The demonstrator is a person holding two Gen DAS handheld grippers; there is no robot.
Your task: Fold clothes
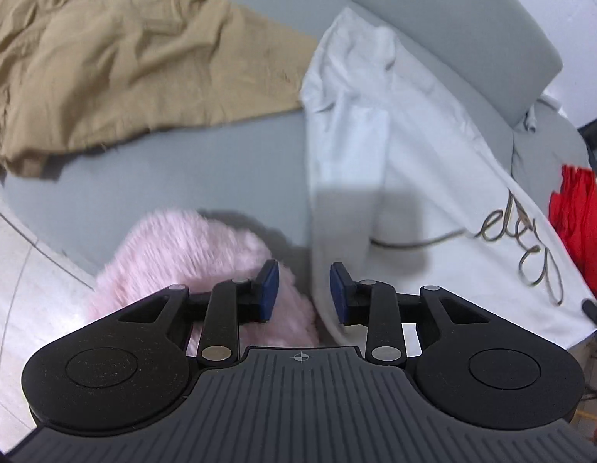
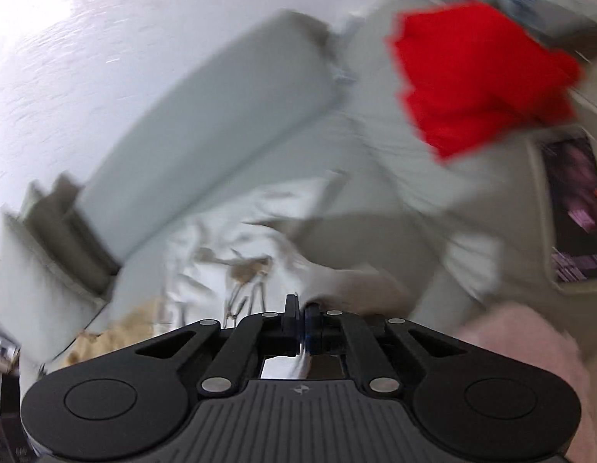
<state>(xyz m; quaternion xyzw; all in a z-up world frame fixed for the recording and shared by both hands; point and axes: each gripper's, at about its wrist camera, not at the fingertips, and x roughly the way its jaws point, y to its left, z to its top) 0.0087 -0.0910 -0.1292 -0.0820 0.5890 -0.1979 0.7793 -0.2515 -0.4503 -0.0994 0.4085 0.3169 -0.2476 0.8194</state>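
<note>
A white garment [image 1: 395, 154] with looping script lies spread over the grey sofa seat [image 1: 163, 181], its fold running along the right. My left gripper [image 1: 304, 289] hangs open just above the garment's left edge, one blue pad over a pink fluffy garment [image 1: 190, 254], and nothing is between the pads. A crumpled tan garment [image 1: 125, 58] lies at the far left. The right wrist view is blurred. There my right gripper [image 2: 303, 318] is shut, with a strip of the white garment [image 2: 221, 239] pinched between its pads and lifted off the seat.
A red cloth [image 1: 578, 216] [image 2: 476, 77] sits on the sofa's right end. The grey backrest [image 1: 452, 19] [image 2: 221, 123] runs behind the clothes, against a white wall. A dark screen [image 2: 572, 208] shows at the right edge. Pale floor [image 1: 24, 277] lies in front of the sofa.
</note>
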